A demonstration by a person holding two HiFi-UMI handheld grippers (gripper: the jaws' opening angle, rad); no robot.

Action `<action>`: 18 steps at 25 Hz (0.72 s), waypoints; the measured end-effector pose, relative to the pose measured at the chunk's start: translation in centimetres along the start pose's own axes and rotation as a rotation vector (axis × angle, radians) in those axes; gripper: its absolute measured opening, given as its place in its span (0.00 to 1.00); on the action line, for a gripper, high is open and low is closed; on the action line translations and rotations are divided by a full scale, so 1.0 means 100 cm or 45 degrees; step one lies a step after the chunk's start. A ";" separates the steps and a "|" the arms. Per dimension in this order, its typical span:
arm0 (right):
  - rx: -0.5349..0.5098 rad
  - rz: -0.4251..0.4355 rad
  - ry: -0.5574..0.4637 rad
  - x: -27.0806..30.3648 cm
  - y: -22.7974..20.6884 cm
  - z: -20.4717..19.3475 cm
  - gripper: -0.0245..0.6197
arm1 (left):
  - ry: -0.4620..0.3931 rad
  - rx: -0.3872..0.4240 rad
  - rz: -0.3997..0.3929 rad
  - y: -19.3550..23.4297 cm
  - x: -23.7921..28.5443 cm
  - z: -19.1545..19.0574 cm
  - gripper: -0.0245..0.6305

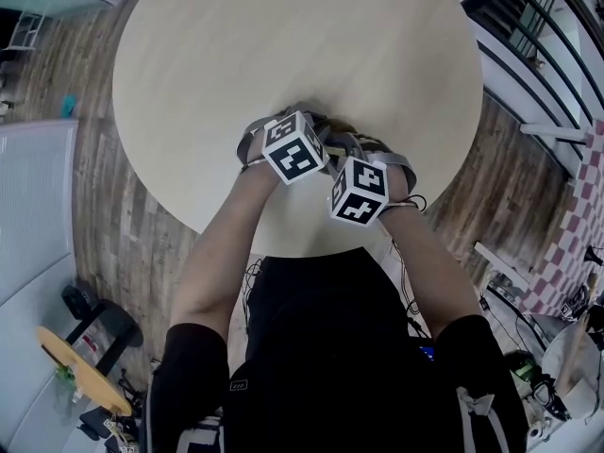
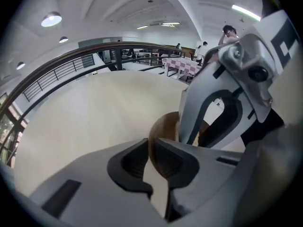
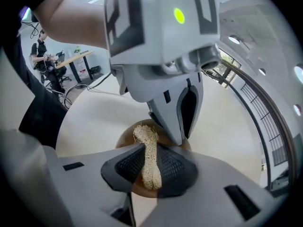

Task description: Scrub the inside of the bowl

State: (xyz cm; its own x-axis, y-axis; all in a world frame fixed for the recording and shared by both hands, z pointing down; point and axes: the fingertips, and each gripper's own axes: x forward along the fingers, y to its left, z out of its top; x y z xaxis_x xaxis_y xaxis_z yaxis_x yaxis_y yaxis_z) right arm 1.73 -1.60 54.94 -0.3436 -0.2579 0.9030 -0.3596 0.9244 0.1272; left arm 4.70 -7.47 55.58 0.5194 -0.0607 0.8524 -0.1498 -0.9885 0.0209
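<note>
In the left gripper view a brown wooden bowl (image 2: 164, 128) stands on edge between my jaws, and my left gripper (image 2: 150, 156) is shut on its thin rim. My right gripper (image 3: 150, 163) is shut on a beige fibrous loofah scrubber (image 3: 148, 151), whose frayed tip pokes up over the bowl's inside (image 3: 126, 138). The two grippers cross closely over the bowl: the left one's fingers (image 3: 176, 109) come down right behind the scrubber. In the head view both marker cubes, left (image 1: 294, 146) and right (image 1: 360, 190), sit side by side near the round table's front edge and hide the bowl.
The pale round table (image 1: 283, 45) holds nothing else in view. Wood flooring surrounds it, with a dark railing (image 1: 528, 55) at the right and a small round stand (image 1: 83, 370) at the lower left. Checkered tables (image 2: 182, 65) and people stand far off.
</note>
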 end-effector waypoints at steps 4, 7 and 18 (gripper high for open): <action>-0.001 0.027 -0.022 -0.017 0.009 0.010 0.17 | -0.008 -0.116 -0.021 0.004 -0.003 -0.002 0.09; -0.012 0.060 0.020 -0.012 0.015 0.007 0.17 | -0.002 -0.165 -0.020 0.003 -0.005 -0.003 0.09; 0.027 -0.088 0.071 0.010 -0.008 -0.004 0.16 | -0.065 -0.424 -0.006 -0.012 -0.015 -0.020 0.09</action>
State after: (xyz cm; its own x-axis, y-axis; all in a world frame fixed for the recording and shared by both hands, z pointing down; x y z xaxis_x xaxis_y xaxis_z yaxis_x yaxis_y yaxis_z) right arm 2.00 -2.48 55.94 -0.2690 -0.3042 0.9138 -0.3995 0.8986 0.1815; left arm 2.38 -5.89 55.30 0.5608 -0.0715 0.8249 -0.4096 -0.8898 0.2013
